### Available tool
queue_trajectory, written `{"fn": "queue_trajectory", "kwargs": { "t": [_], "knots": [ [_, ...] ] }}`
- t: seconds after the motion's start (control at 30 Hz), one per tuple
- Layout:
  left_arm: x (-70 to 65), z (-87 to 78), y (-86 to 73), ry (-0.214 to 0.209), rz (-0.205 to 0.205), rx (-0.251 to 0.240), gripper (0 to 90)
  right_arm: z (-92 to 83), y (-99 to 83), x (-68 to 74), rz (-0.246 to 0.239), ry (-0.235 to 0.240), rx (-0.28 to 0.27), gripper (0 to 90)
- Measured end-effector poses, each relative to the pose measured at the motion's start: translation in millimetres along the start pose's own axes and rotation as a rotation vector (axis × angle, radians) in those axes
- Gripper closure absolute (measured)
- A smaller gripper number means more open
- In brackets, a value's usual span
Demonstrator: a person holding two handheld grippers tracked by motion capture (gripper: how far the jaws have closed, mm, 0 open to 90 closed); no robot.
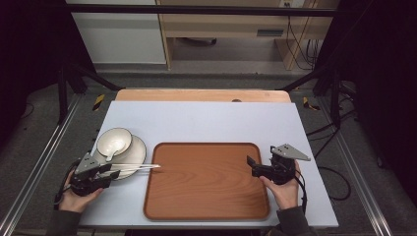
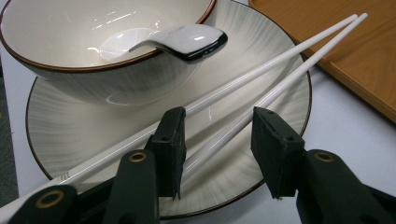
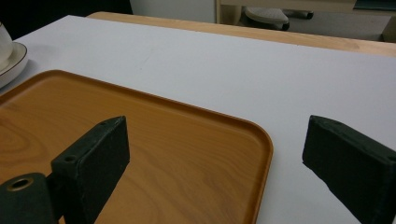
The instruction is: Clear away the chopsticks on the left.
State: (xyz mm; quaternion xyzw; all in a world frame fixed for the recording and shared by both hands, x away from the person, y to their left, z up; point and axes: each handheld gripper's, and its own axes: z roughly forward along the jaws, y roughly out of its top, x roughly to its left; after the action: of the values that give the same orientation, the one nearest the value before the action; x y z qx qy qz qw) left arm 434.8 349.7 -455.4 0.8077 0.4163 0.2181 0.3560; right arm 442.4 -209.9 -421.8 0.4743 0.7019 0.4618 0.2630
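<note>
Left gripper [image 1: 96, 174] sits at the near left of the table [image 1: 206, 118], held in the person's left hand [image 1: 74, 196]. Its jaws are partly spread and straddle one of the two chopsticks [image 2: 280, 60]. The other stick passes outside the left-hand jaw in the left gripper view. Neither pad looks pressed on a stick, though the inner face of one jaw is hard to read, so contact there is uncertain.

The chopsticks are white, glossy and thin. They lie roughly parallel across the near rim of the plate [image 2: 70, 130], with their tips reaching over the left edge of the tray [image 1: 206, 182].

The plate is cream with a fine radial streak pattern and a dark brown rim. On it, toward its far-left side, rests a matching bowl [image 1: 114, 141]. A white spoon [image 2: 187, 39] lies in the bowl, its handle end hanging over the bowl's rim toward the chopsticks. Bowl and spoon stand just behind the sticks, close to the jaws.

The tray is wooden, rectangular, with rounded corners, and lies just right of the plate.

Right gripper [image 1: 260, 169], held in the right hand [image 1: 285, 189], rests at the tray's right edge. Its jaws are wide apart with nothing between them, one over the tray and one over the bare table.
</note>
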Motion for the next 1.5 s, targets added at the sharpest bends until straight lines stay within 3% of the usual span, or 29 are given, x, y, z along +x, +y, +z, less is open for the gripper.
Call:
{"fn": "queue_trajectory", "kwargs": {
  "t": [0.43,0.93,1.2,1.23,1.5],
  "knots": [
    [-6.1,1.9,1.7,-0.037,0.010,0.031,72.3,0.0,-0.4,-0.1,0.009,0.001,0.001,7.5],
    [-15.7,5.2,6.6,-0.046,-0.029,0.042,83.4,0.4,-0.5,-0.6,0.012,0.002,0.000,7.5],
    [-17.4,6.5,9.6,-0.038,-0.056,0.046,82.3,0.4,-0.4,-0.6,0.010,0.002,0.000,7.4],
    [-18.0,7.5,11.1,-0.047,-0.074,0.038,78.2,-0.2,-0.1,-1.0,0.009,0.003,-0.002,7.4],
    [-19.6,17.8,20.7,-0.034,-0.120,0.048,77.6,0.3,-0.1,-0.2,0.009,0.004,0.002,7.4]
  ]
}}
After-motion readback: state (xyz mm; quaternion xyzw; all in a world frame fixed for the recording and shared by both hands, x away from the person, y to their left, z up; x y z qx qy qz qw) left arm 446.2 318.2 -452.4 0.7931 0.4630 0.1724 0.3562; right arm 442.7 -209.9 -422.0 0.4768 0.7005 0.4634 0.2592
